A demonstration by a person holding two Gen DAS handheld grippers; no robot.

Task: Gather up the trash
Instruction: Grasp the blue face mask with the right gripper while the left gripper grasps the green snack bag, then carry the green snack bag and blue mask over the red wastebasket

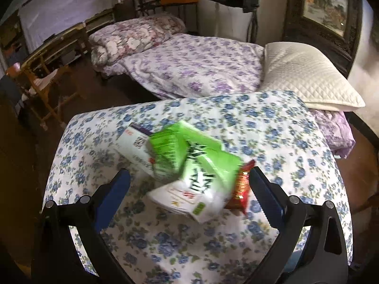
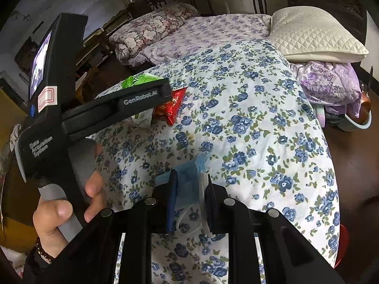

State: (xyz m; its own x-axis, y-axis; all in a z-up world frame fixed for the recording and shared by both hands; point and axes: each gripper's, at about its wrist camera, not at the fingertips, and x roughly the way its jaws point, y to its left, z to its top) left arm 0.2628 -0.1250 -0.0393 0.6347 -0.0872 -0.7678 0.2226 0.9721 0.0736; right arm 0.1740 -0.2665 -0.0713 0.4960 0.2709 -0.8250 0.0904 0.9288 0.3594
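A pile of trash lies on the blue-flowered cloth [image 1: 272,127]: a green and white packet [image 1: 194,165], a white box [image 1: 132,146] behind it and a red snack wrapper [image 1: 241,187]. My left gripper [image 1: 189,184] is open, its blue fingers either side of the green packet, which is blurred. In the right wrist view the left gripper [image 2: 163,90] reaches over the green packet [image 2: 137,80] and red wrapper [image 2: 173,106]. My right gripper [image 2: 190,189] is shut on a blue face mask [image 2: 189,177], low over the cloth [image 2: 260,118].
A bed with a purple-flowered sheet [image 1: 194,66], a rolled quilt [image 1: 132,37] and a white pillow [image 1: 305,75] lies behind. A wooden chair [image 1: 47,82] stands at left on a dark floor. A purple cloth heap [image 2: 329,85] sits at the right.
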